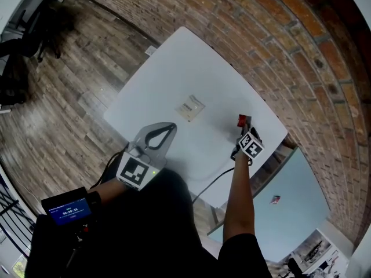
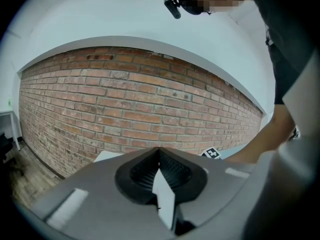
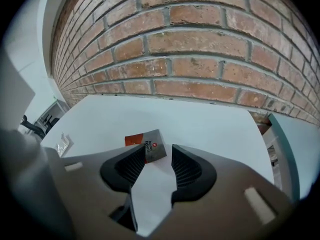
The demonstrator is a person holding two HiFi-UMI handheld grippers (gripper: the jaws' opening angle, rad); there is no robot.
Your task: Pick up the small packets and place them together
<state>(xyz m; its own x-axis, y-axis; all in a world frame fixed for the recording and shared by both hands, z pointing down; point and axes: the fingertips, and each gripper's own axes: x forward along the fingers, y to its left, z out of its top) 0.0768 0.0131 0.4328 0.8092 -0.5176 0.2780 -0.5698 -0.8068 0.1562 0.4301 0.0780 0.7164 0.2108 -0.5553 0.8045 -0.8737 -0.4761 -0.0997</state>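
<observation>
A small red and grey packet (image 3: 145, 143) lies on the white table (image 3: 200, 124), right between the fingertips of my right gripper (image 3: 159, 155). The jaws stand apart and the pads do not press on it. In the head view this red packet (image 1: 242, 120) shows just beyond the right gripper (image 1: 246, 131), near the table's right edge. A pale, clear packet (image 1: 190, 108) lies flat at the table's middle, also visible as a small wrapper (image 3: 62, 145) far left. My left gripper (image 1: 172, 127) hovers over the near side of the table (image 1: 156, 80), its jaws (image 2: 159, 153) shut with nothing between them.
A brick wall (image 3: 200, 49) runs close behind the table's far edge. A pale blue table (image 1: 290, 196) with a small red item (image 1: 275, 200) stands to the right. A dark cable (image 1: 211, 181) trails over the near edge. Wooden floor (image 1: 69, 91) lies to the left.
</observation>
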